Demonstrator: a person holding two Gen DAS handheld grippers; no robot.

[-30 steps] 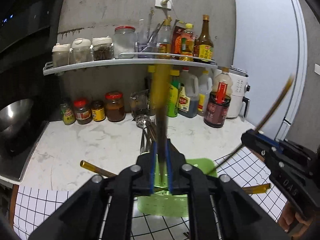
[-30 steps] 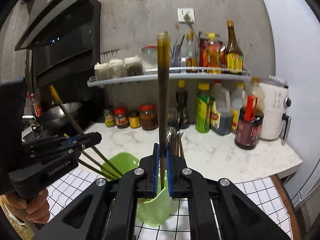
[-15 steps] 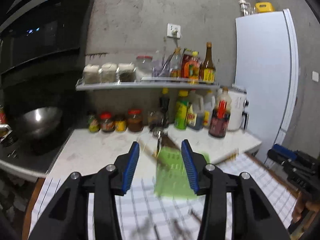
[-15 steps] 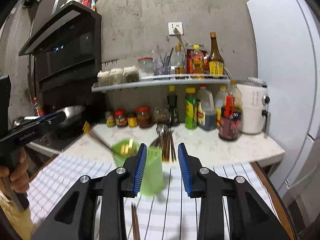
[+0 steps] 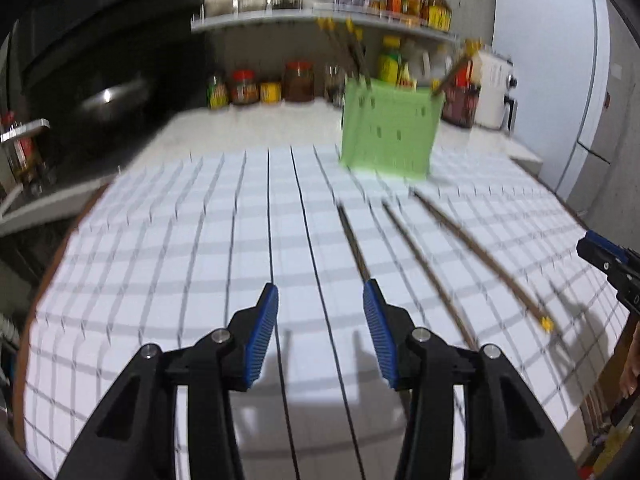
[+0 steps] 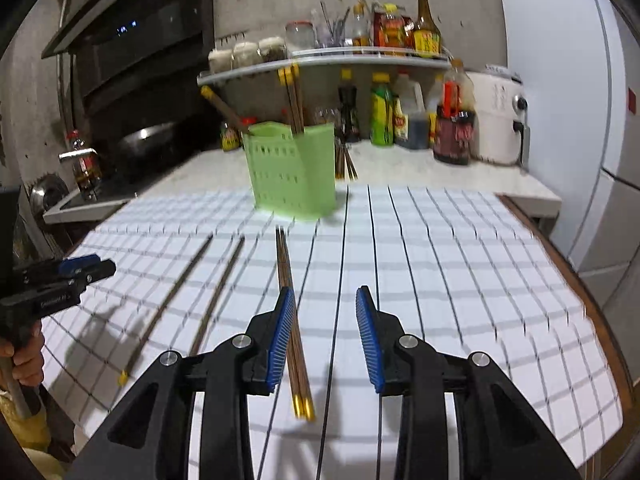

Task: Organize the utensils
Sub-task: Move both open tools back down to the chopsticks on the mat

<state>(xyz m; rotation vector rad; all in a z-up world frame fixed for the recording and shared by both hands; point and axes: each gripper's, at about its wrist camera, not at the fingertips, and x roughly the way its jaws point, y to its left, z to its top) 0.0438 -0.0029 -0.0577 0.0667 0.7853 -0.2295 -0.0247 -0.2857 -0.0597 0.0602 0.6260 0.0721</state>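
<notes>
A green slotted utensil holder [image 6: 291, 168] stands at the far side of the checked cloth [image 6: 440, 264], with several brown chopsticks [image 6: 295, 100] upright in it; it also shows in the left wrist view [image 5: 390, 130]. More chopsticks lie flat on the cloth: a pair [image 6: 290, 304] just left of my right gripper, two singles [image 6: 176, 292] further left, and several in the left wrist view [image 5: 476, 252]. My left gripper [image 5: 320, 330] is open and empty low over the cloth. My right gripper [image 6: 325, 336] is open and empty.
A marble counter [image 6: 420, 168] behind the cloth carries sauce bottles [image 6: 382, 110], jars [image 5: 298, 82] and a white appliance [image 6: 498, 116]. A shelf [image 6: 340, 62] of bottles hangs above. A stove with a wok [image 6: 140, 140] is at left, a white fridge [image 6: 580, 100] at right.
Both grippers let go of their chopsticks into the green holder, opened, drew back and dropped low over the cloth.
</notes>
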